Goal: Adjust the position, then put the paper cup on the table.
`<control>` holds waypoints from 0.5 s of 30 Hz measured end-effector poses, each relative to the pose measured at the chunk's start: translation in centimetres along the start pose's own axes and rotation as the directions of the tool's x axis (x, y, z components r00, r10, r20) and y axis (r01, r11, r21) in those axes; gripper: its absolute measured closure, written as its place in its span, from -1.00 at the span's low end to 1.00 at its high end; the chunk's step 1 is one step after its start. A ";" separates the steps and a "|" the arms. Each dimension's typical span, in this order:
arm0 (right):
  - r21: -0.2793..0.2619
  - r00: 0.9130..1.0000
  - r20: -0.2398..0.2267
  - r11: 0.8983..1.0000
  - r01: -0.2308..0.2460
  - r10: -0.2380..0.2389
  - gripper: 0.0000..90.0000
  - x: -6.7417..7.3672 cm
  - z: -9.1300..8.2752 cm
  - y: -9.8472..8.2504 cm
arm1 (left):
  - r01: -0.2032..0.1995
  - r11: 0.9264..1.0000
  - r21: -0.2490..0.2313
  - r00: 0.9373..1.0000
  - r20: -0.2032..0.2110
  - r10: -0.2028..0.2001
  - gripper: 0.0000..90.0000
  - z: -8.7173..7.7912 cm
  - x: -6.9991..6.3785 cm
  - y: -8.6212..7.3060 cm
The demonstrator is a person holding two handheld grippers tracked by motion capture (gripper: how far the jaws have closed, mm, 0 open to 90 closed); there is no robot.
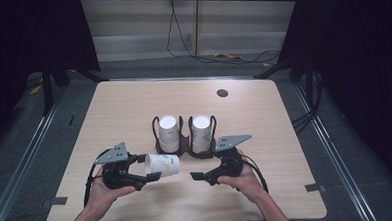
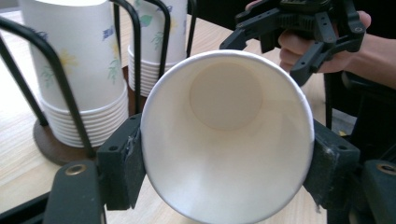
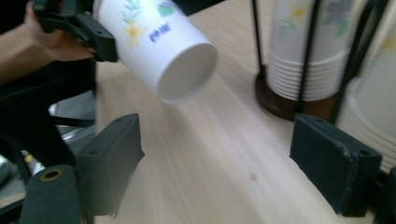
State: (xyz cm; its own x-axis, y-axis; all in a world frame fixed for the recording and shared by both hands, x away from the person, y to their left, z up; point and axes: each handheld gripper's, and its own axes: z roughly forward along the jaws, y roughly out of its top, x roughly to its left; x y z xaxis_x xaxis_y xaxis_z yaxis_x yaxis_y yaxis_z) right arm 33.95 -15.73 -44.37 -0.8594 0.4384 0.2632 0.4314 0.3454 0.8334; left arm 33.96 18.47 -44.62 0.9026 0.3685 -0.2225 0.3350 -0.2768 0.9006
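Observation:
A white paper cup [image 1: 162, 164] printed with flowers lies on its side in the air, just above the table. My left gripper [image 1: 147, 167] is shut on it near its rim. In the left gripper view the cup's open mouth [image 2: 227, 135] faces the camera, with both pads pressing on its sides. My right gripper [image 1: 200, 166] stands open a short way to the right of the cup, with nothing between its jaws. The right gripper view looks at the cup's bottom end [image 3: 159, 46], beyond the open right gripper [image 3: 215, 149].
A black wire holder [image 1: 185, 143] just behind the grippers carries two stacks of upturned paper cups [image 1: 168, 131] [image 1: 201, 133]. The wooden table [image 1: 134, 108] has a round cable hole [image 1: 222, 93] near its far edge. Dark floor and cables lie beyond.

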 end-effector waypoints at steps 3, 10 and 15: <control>-0.007 0.999 0.038 1.000 -0.007 0.008 -0.62 -0.1 -0.5 -0.3 | 0.004 1.000 0.007 1.000 -0.001 -0.004 -0.41 0.0 0.2 -0.1; -0.004 0.994 0.099 0.999 -0.034 0.035 -0.62 -0.8 -2.0 -1.2 | 0.018 0.999 0.036 0.999 -0.030 -0.017 -0.41 -0.6 0.9 -0.2; 0.014 0.989 0.140 0.999 -0.046 0.043 -0.63 -0.9 -3.0 -2.2 | 0.029 0.999 0.043 0.998 -0.051 -0.027 -0.41 -1.1 1.3 -0.3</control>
State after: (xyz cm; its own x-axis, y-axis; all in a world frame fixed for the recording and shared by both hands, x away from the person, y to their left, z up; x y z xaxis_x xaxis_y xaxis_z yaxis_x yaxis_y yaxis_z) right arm 32.94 -19.40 -44.97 -0.7932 0.5644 0.2285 0.4741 0.3368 0.8135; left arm 34.77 20.02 -44.79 0.8783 0.4204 -0.2275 0.3725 -0.3036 0.8770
